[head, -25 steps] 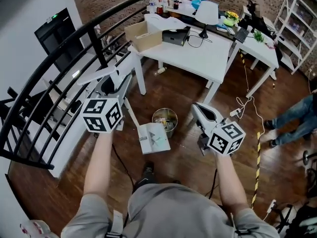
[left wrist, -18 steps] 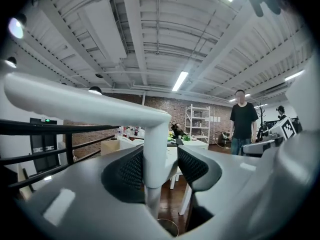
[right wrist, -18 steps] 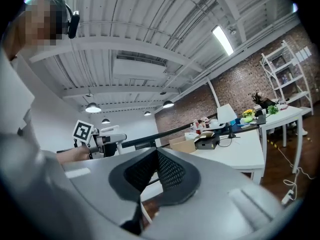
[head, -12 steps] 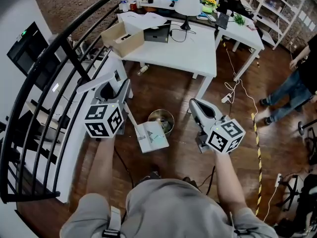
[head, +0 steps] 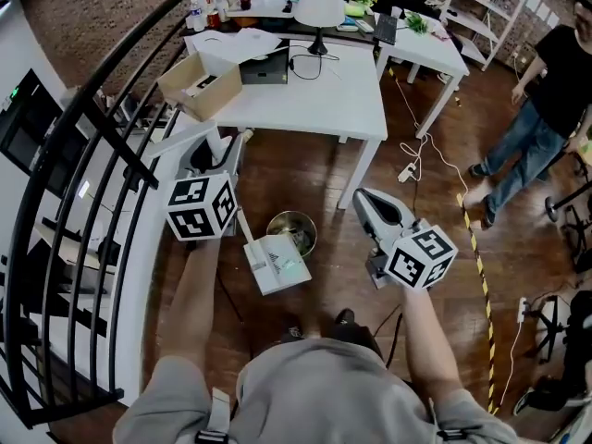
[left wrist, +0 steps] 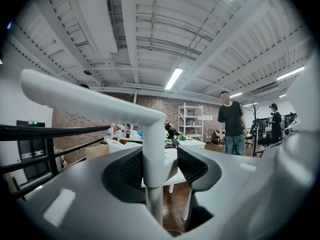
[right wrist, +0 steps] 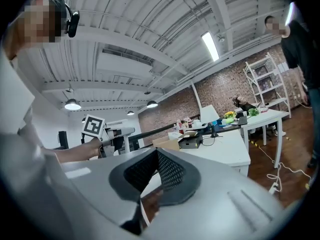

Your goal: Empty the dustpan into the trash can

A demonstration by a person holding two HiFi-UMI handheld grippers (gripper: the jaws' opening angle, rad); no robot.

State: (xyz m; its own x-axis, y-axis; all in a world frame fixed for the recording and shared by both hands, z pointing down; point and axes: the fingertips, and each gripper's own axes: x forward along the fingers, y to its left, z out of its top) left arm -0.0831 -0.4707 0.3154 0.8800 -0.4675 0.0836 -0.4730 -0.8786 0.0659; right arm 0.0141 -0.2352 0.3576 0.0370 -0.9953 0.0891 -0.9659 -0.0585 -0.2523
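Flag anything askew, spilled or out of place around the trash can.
The dustpan, held in the left gripper, hangs tilted at the near rim of the trash can, not squarely over its opening. No spill shows on the wood floor.

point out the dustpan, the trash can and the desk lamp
dustpan [head: 277, 265]: head view, on the flat white pan
trash can [head: 292, 214]: head view, on the far rim of the metal bin
desk lamp [head: 319, 6]: head view, on the white shade
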